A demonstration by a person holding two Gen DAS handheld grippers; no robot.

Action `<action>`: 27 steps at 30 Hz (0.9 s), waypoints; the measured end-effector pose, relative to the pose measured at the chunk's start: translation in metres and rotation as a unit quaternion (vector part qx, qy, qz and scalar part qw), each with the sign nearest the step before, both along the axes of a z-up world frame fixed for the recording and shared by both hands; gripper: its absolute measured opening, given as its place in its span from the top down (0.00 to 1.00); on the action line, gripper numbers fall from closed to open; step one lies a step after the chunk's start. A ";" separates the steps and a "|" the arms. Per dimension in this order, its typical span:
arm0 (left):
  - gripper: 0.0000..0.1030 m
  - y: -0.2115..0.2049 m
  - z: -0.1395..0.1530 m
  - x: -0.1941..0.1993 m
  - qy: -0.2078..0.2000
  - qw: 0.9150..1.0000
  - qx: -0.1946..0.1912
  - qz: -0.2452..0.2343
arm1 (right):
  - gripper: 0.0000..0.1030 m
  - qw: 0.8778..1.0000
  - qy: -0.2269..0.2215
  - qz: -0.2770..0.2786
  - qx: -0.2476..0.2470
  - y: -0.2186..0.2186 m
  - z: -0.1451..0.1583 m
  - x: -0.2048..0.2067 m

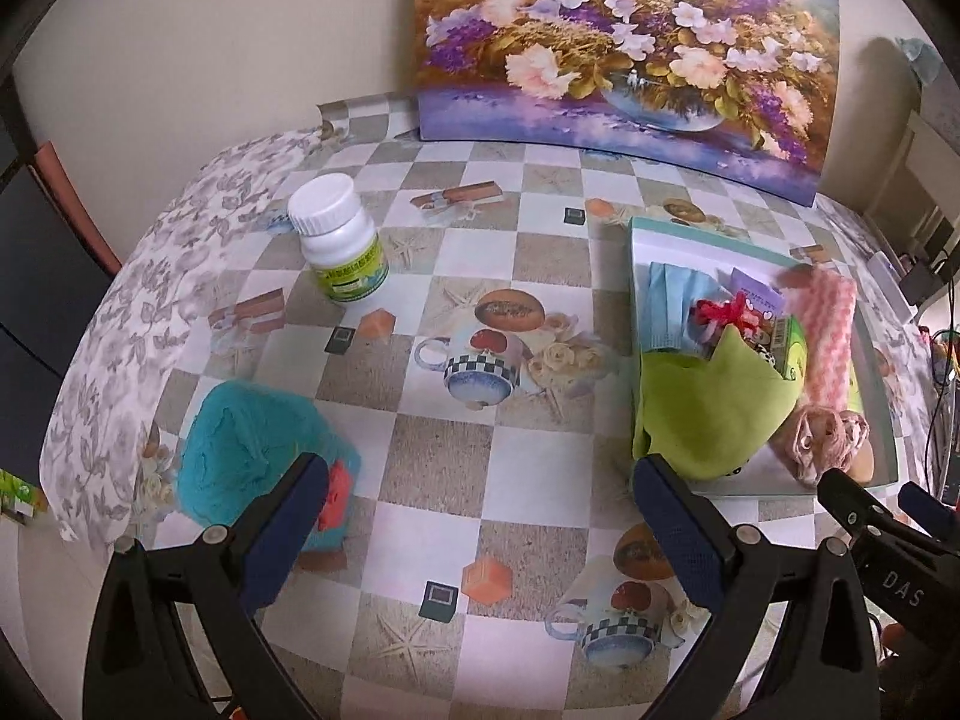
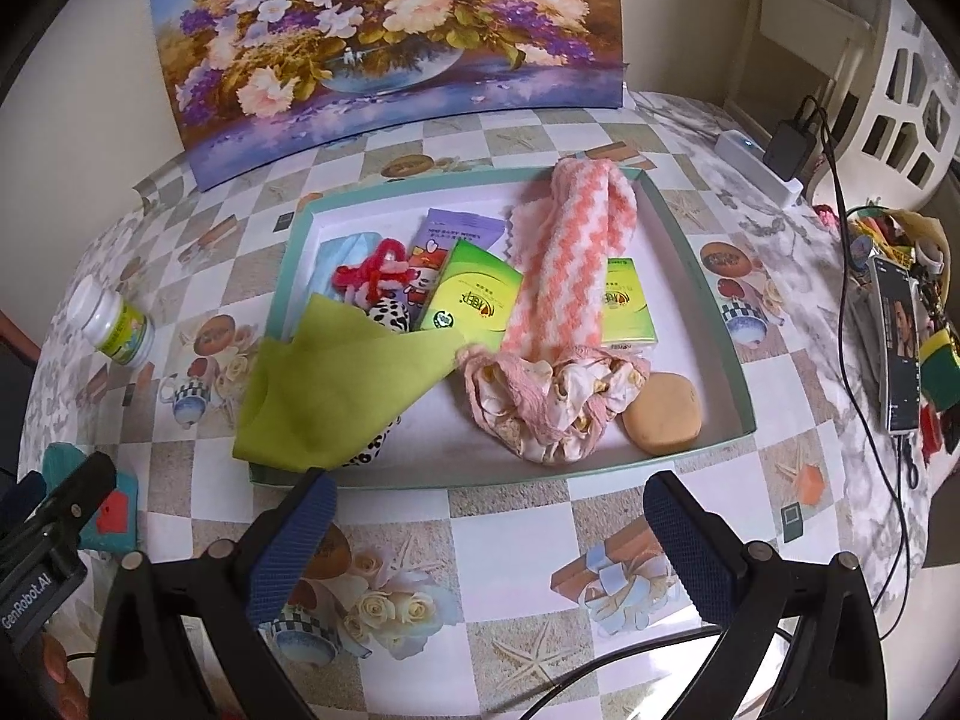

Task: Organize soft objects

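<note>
A teal fluffy cloth (image 1: 246, 450) with a red tag lies on the checked tablecloth, just ahead of the left finger of my left gripper (image 1: 480, 492), which is open and holds nothing. The green-rimmed tray (image 2: 705, 282) holds a lime cloth (image 2: 336, 384), a pink-and-white striped towel (image 2: 564, 276), a bundled pink lace cloth (image 2: 552, 408), a tan sponge (image 2: 660, 414), green tissue packs (image 2: 468, 300) and a blue mask (image 2: 339, 255). My right gripper (image 2: 489, 510) stands open just in front of the tray's near rim. The teal cloth (image 2: 117, 501) is partly hidden behind the left gripper there.
A white pill bottle (image 1: 339, 240) stands on the table, far left of the tray. A flower painting (image 1: 630, 42) leans on the back wall. A phone (image 2: 900, 348), a power strip (image 2: 756, 162) and cables lie right of the tray.
</note>
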State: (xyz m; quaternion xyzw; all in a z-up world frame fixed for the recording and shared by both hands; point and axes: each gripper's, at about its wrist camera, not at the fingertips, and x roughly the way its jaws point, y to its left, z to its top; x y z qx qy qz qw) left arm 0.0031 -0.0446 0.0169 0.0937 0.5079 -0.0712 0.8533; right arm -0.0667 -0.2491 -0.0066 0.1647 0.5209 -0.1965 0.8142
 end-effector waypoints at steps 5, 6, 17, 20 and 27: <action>0.02 0.001 0.000 0.001 0.001 1.000 0.006 0.005 | 0.00 1.000 -0.007 0.000 -0.005 -0.001 0.004 0.000; 0.02 0.002 0.001 0.001 0.001 1.000 0.006 0.007 | 0.00 1.000 -0.007 0.001 -0.006 -0.001 0.005 0.000; 0.02 0.005 0.002 0.003 0.003 1.000 0.013 0.018 | 0.00 1.000 -0.014 0.015 -0.016 0.003 0.011 0.002; 0.02 0.004 0.002 0.002 0.002 1.000 0.017 0.018 | 0.00 1.000 -0.014 0.018 -0.017 0.003 0.012 0.003; 0.02 0.004 0.002 0.002 0.000 1.000 0.022 0.018 | 0.00 1.000 -0.015 0.019 -0.017 0.005 0.012 0.003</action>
